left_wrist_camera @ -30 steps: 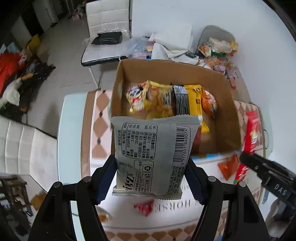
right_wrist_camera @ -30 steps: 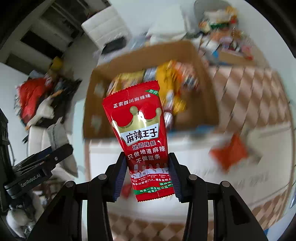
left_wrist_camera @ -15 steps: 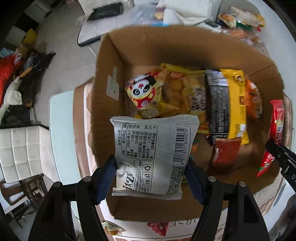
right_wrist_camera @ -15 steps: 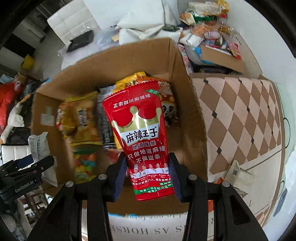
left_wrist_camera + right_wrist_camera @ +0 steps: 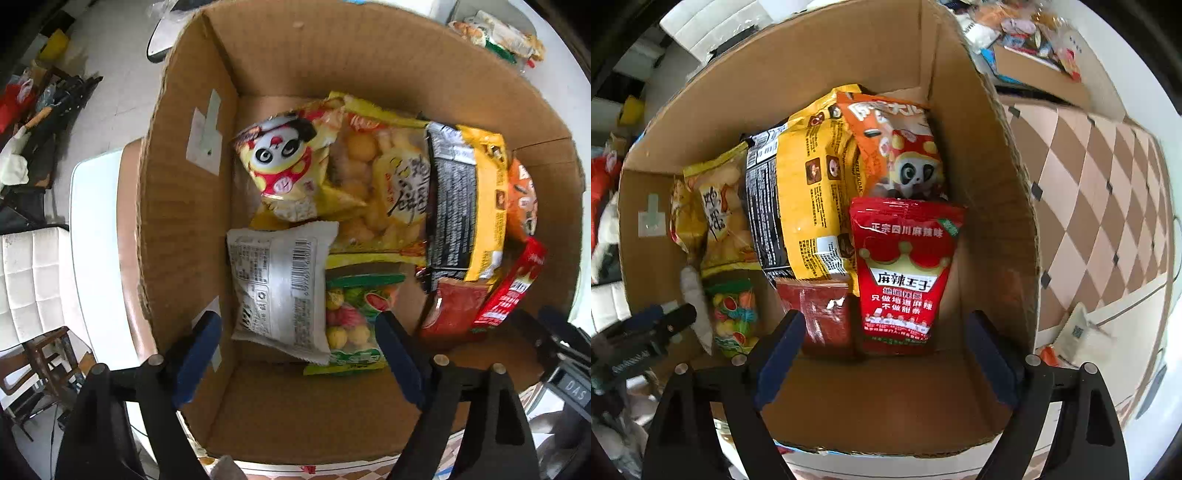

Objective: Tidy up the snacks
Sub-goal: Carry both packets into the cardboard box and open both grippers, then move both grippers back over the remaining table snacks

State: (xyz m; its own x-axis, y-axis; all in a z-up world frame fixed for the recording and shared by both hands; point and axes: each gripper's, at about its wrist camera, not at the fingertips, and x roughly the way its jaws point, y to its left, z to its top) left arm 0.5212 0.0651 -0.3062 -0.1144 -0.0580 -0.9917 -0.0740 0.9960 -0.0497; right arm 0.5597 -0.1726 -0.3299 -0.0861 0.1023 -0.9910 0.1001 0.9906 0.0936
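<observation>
A cardboard box [image 5: 184, 206] [image 5: 993, 206] holds several snack packets. In the left wrist view my left gripper [image 5: 299, 354] is open over the box's near left part; a silver-white packet [image 5: 280, 288] lies free in the box just beyond its blue pads. In the right wrist view my right gripper [image 5: 886, 354] is open over the box's near right part; a red spicy-strip packet [image 5: 905, 273] lies loose between and beyond its fingers. The red packet also shows in the left wrist view [image 5: 513, 288]. The left gripper shows at the right wrist view's left edge [image 5: 639, 343].
Yellow [image 5: 816, 199], orange panda [image 5: 901, 147] and fruit-candy [image 5: 351, 317] packets fill the box. The box stands on a checkered table [image 5: 1089, 192]. More snacks pile behind it [image 5: 1034, 33]. A white chair [image 5: 33, 280] stands to the left. Loose packets lie on the table at right [image 5: 1078, 336].
Both grippers moved forward over the box and opened. The silver-white packet dropped from the left gripper and the red packet from the right gripper into the box.
</observation>
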